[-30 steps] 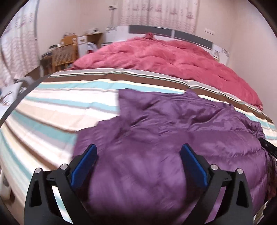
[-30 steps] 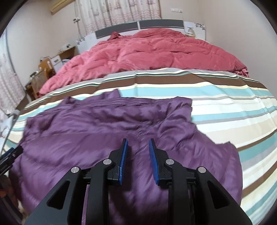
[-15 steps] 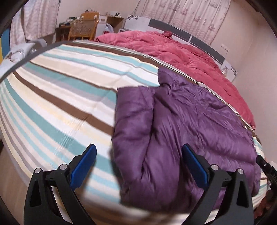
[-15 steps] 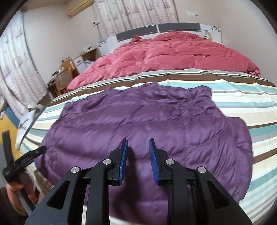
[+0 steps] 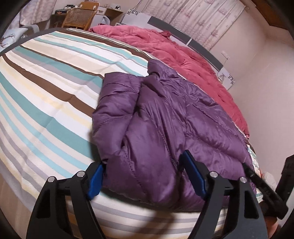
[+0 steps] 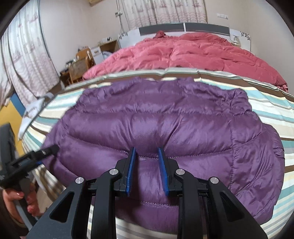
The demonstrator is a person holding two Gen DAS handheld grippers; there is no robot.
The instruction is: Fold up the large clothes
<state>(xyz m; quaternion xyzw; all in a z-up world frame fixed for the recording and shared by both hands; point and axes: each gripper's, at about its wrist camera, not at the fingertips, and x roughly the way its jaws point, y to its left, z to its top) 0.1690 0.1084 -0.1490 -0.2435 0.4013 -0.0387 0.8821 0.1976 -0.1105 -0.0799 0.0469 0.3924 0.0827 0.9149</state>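
Note:
A purple quilted down jacket lies on the striped bed sheet near the bed's front edge; it also fills the right wrist view. My left gripper is open, its blue pads either side of the jacket's near left corner at the hem. My right gripper is narrowly open at the middle of the jacket's near hem, with puffy fabric between its pads. The left gripper also shows at the left in the right wrist view.
A red duvet is bunched at the head of the bed. A wicker chair and a desk stand by the curtains at the far left. The striped sheet spreads around the jacket.
Both grippers have dropped toward the jacket's near hem. The left gripper has come in around the jacket's left corner. The right gripper's pads now stand slightly wider, at the hem.

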